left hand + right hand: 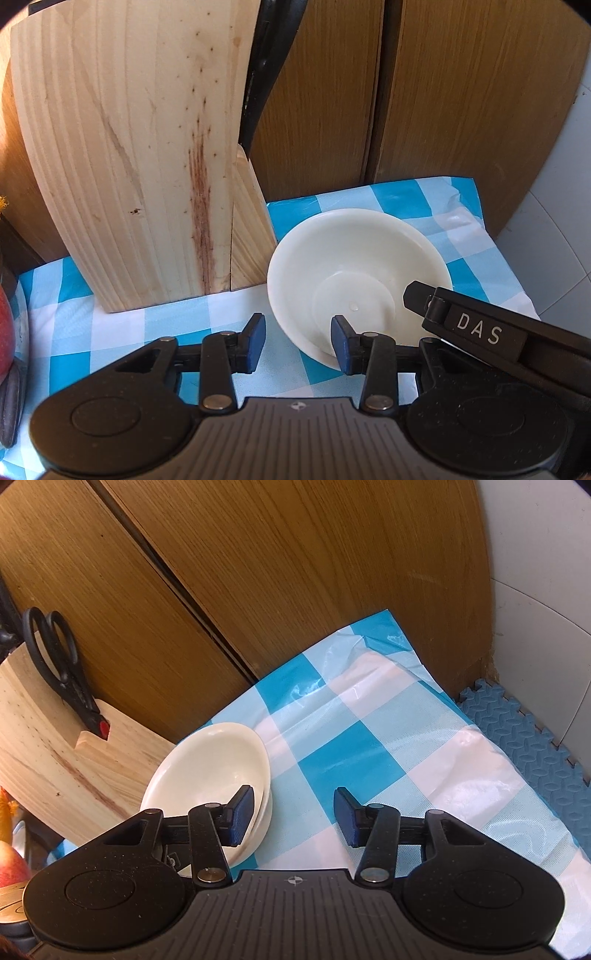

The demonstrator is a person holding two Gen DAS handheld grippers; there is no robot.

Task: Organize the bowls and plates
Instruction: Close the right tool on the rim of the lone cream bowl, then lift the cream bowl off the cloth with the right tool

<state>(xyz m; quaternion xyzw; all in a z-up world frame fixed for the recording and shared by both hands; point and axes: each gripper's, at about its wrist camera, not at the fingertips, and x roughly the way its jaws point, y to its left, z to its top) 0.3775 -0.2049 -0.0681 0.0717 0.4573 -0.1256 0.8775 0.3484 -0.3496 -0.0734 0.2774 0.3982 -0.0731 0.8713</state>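
Bowls (354, 273), seemingly 2 nested, sit on the checked cloth (354, 760) just beside the wooden board (140, 166). Left gripper (299, 341) straddles the near rim, jaws apart; right gripper (293, 818) is open, 1 pad (242, 818) over the rim

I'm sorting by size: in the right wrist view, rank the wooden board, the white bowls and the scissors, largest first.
1. wooden board, partly cut off by the frame
2. white bowls, nearer the camera, so this is unsure
3. scissors
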